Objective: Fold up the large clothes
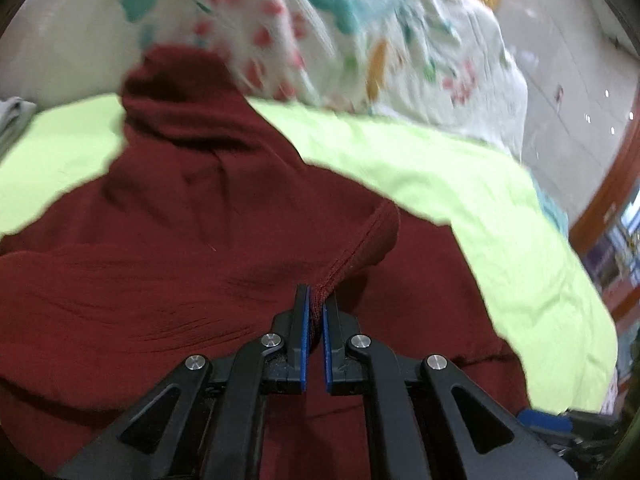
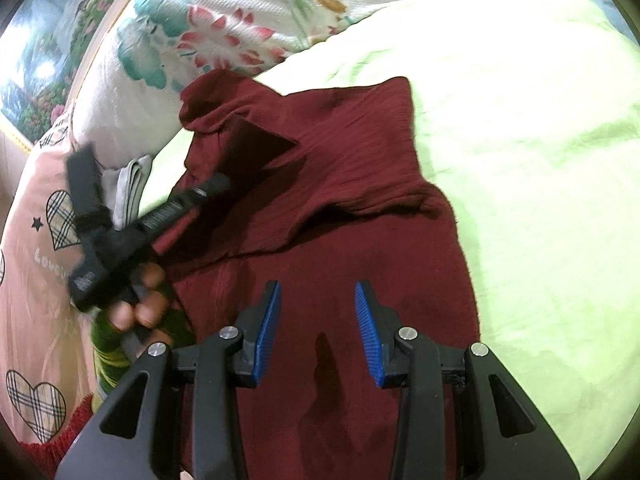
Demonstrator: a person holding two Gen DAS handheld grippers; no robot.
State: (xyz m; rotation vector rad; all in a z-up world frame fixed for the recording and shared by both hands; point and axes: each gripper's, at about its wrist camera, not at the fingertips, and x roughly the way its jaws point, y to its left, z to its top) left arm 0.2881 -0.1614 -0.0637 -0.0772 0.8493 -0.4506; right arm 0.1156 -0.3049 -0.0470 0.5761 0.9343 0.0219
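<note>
The left gripper [image 1: 316,300] has its blue-padded fingers [image 1: 305,320] pressed together on a stitched hem of the maroon sweater [image 1: 168,272], the cloth rising from the pinch in a ridge, which suggests that this edge is being carried across the body of the garment to make a fold. In the right wrist view the same tool shows blurred at the sweater's left side, with the person's hand [image 2: 136,304] wrapped around its handle. The right gripper [image 2: 318,300] hovers above the lower part of the sweater with its fingers [image 2: 268,320] apart and nothing between them, probably waiting to pin or smooth the cloth once the fold lands. The sweater lies spread on the lime-green bedsheet [image 2: 540,160], its high collar toward the floral quilt [image 2: 224,20] bunched at the head of the bed; a pink pillow with plaid hearts [image 2: 36,264] sits at the left.
</note>
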